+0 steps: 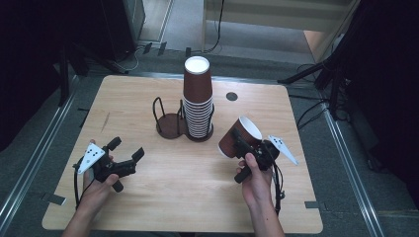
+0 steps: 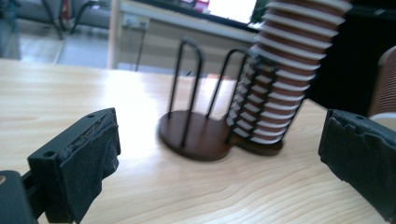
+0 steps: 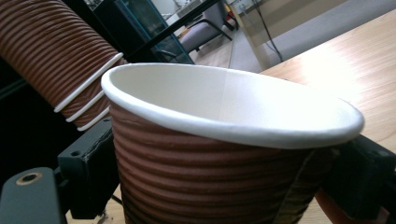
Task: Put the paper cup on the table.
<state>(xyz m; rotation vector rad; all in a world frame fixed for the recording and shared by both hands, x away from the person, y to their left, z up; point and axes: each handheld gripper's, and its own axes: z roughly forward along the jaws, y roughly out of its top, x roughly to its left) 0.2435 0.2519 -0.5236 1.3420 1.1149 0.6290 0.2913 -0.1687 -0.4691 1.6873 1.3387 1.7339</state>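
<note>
- High view: the right claw [image 1: 243,144] sits at about four o'clock on the wooden tabletop [image 1: 188,197], clamped on a brown ribbed paper cup [image 1: 238,138]. The cup is tilted, with its white mouth turned up and toward one o'clock.
- High view: the left claw [image 1: 127,149] lies at about eight o'clock, its jaws spread apart with nothing between them, pointing toward two o'clock.
- High view: a tall stack of cups [image 1: 198,97] stands near the centre toward twelve o'clock, inside one ring of a black wire cup holder [image 1: 170,123]. The holder's other round base, at nine o'clock from the stack, has no cups on it.
- High view: the held cup is near the stack, at about four o'clock from it, and apart from it.
- Left gripper view: the two black padded jaws stand wide apart, low over the tabletop [image 2: 60,93]. Between them, farther off, stand the cup holder [image 2: 196,135] and the stack of cups [image 2: 285,70]. A sliver of the brown cup [image 2: 385,88] shows at three o'clock.
- Right gripper view: the paper cup [image 3: 219,158] sits between the jaws, which press its ribbed wall from both sides. Its white rim is tilted toward the camera. The stack of cups [image 3: 51,56] slants across at ten o'clock, and the tabletop [image 3: 345,60] lies at two o'clock.
</note>
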